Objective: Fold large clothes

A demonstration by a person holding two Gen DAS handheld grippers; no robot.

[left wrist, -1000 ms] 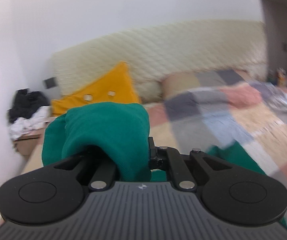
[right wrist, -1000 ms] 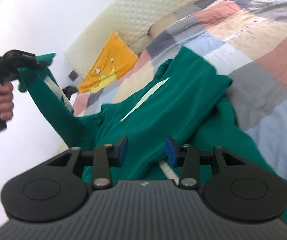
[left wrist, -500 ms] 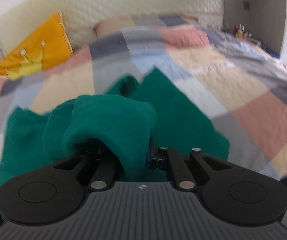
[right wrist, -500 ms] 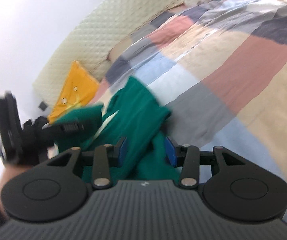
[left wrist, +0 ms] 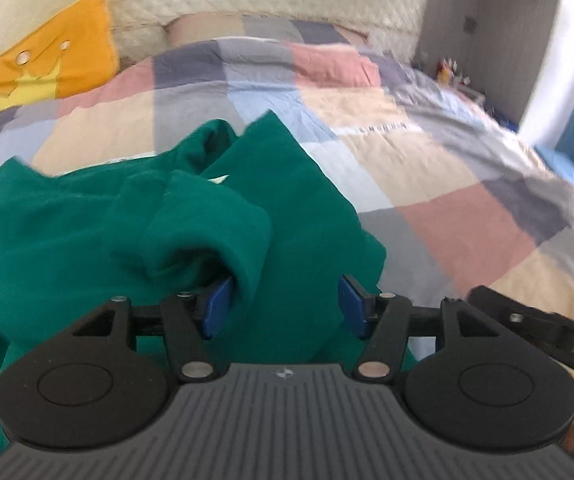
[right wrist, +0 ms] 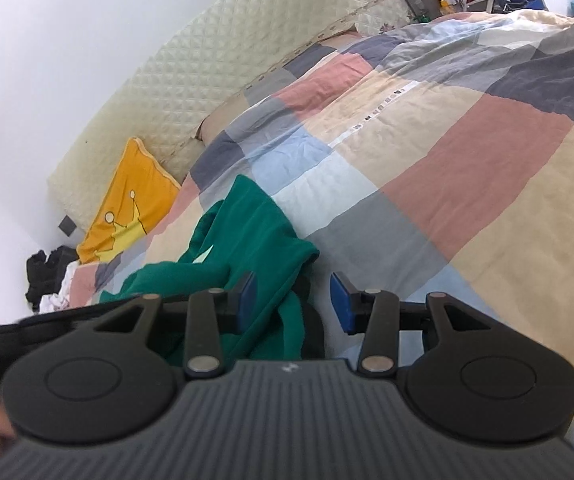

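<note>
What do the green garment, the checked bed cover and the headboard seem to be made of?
Green garment: probably a soft, matte knit such as fleece or jersey; it slumps in thick, rounded folds without shine.
Checked bed cover: likely thin woven cotton, matte, with fine sharp creases.
Headboard: apparently padded, cream upholstery with a slight sheen, quilted in a diamond pattern; whether fabric or faux leather is unclear.

Black claw (left wrist: 285,306), blue pads (left wrist: 217,308), ribbed grey housing
</note>
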